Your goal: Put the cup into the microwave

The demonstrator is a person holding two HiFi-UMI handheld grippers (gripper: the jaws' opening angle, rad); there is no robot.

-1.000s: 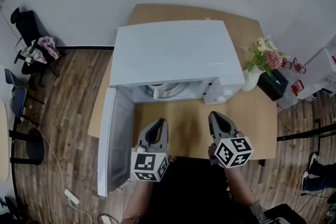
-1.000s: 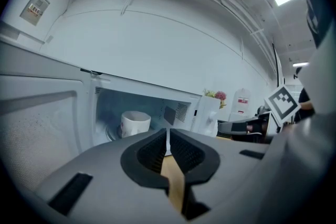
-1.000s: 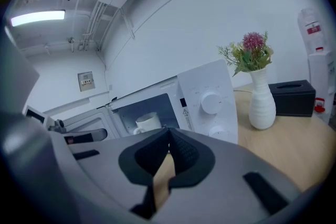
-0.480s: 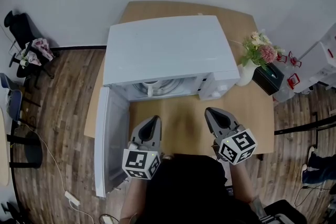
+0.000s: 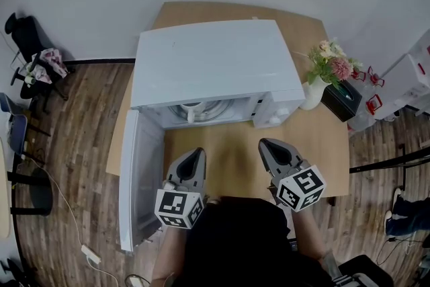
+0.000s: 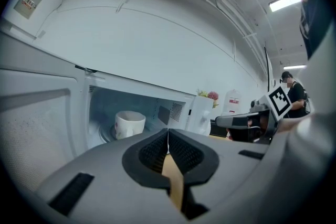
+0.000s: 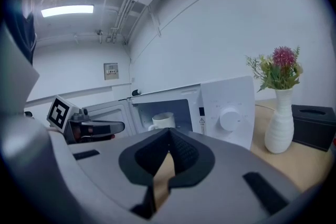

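Two closed grippers hang over the near half of the wooden table (image 5: 322,144), in front of the microwave (image 5: 215,60).

Head view only: the microwave's flat white top, and its door (image 5: 138,178) swung open at the left. From above, the cavity shows only as a narrow strip under the top's front edge. Both gripper views look almost level into that cavity and show its back wall and floor.

Left gripper (image 6: 168,131): jaws pressed together at the tips, nothing between them. The inner face of the open door fills the left of its view.

Right gripper (image 7: 169,131): jaws likewise together and empty. Its view shows the control panel face-on, with a round dial (image 7: 229,119).

Vase (image 7: 281,118): white, holding flowers, standing on the table just right of the microwave. A black box (image 7: 314,131) stands beside it.

Cup (image 6: 129,123): white, with a handle, upright on the round plate inside the microwave, left of the cavity's centre, well apart from both grippers.
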